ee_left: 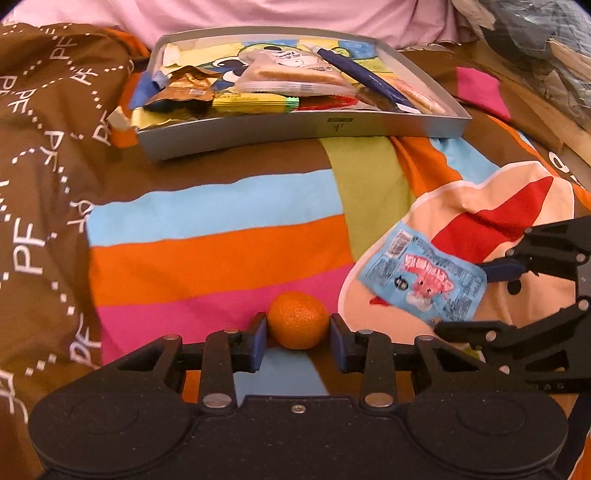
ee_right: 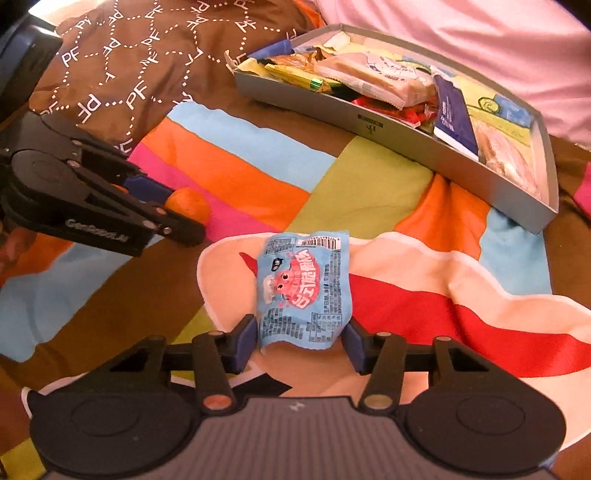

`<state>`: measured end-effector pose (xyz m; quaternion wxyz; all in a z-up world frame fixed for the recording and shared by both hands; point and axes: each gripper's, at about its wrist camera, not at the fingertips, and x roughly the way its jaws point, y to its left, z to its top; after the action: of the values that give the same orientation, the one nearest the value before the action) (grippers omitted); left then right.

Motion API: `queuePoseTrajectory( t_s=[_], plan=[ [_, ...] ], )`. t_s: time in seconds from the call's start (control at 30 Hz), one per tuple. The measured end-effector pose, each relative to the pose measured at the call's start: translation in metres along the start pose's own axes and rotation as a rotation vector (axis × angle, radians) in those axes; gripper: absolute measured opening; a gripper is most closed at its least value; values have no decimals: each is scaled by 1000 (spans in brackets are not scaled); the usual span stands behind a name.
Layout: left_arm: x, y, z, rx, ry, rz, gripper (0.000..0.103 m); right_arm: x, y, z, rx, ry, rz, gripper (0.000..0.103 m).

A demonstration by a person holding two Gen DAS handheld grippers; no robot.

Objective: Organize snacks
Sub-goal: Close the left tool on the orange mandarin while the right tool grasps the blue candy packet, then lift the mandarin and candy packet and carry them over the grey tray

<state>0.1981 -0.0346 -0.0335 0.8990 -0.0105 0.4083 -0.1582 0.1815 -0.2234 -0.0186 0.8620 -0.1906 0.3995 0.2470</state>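
A small orange tangerine (ee_left: 297, 319) sits on the striped cover between the blue pads of my left gripper (ee_left: 298, 338), which is shut on it from both sides. The right wrist view shows the same tangerine (ee_right: 192, 206) at the tip of my left gripper (ee_right: 177, 216). My right gripper (ee_right: 299, 341) is shut on a light blue snack packet (ee_right: 304, 291) printed with a pink cartoon. From the left wrist view, the packet (ee_left: 424, 280) lies between the fingers of the right gripper (ee_left: 469, 299). A shallow grey box (ee_left: 295, 129) (ee_right: 369, 120) lies further back.
The grey box holds several wrapped snacks, among them a dark blue bar (ee_left: 365, 79) and a yellow-green wrapper (ee_left: 255, 103). Everything rests on a soft, creased bed cover (ee_left: 221, 229) with coloured stripes. Pink bedding (ee_left: 277, 13) lies behind the box. A wooden edge (ee_left: 532, 99) runs along the right.
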Motion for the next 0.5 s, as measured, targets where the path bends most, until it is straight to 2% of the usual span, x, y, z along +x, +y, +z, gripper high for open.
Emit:
queuePoseTrajectory(
  t_s=[0.03, 0.17, 0.23, 0.37, 0.5],
  plan=[
    [-1, 0, -1, 1, 0, 1, 37, 2, -2, 1, 12, 3, 0, 61],
    [-2, 1, -3, 1, 3, 2, 37, 12, -17, 4, 115, -11, 4, 80],
    [-2, 2, -3, 1, 4, 2, 37, 20, -17, 5, 115, -22, -13, 84],
    [0, 2, -4, -9, 3, 2, 37, 30, -7, 9, 110, -53, -58, 85],
    [1, 2, -3, -13, -2, 2, 37, 29, 5, 5, 148, -81, -70, 69]
  ],
)
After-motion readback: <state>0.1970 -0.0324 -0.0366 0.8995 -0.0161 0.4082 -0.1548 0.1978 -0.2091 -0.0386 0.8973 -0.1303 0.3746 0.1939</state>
